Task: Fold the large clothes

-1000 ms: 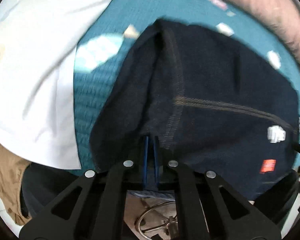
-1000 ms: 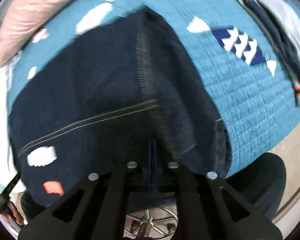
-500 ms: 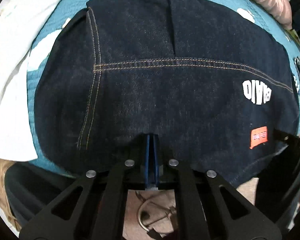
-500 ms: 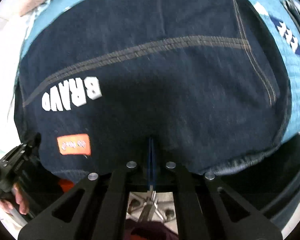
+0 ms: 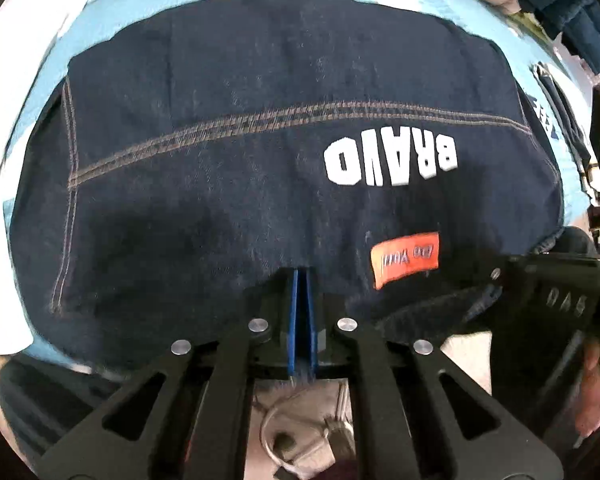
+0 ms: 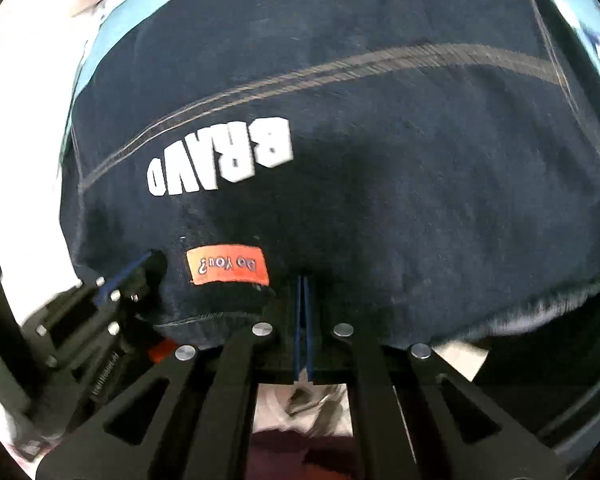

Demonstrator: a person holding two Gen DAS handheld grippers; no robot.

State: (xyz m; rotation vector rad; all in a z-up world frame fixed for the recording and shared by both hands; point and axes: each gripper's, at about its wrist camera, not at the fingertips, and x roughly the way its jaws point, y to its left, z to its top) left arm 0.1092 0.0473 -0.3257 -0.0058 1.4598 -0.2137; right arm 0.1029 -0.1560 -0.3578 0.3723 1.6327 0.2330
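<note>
- Through my two fisheye wrist feeds, edges bow and darken to black corners.
- White cloth (image 5: 4,92) at left blows out to glare.
- Gripper shadows darken the denim garment (image 6: 380,208); its right hem smears with motion blur.

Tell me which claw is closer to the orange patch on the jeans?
Right. The right claw pinches the dark denim hem right beside the orange patch. The left claw pinches the same hem farther along, away from the patch.

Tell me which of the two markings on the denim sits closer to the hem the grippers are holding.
The orange patch reading "Do You?". It lies just above the hem of the dark denim garment, beside the left gripper; the white BRAVO lettering sits farther up, near the stitched seam.
</note>
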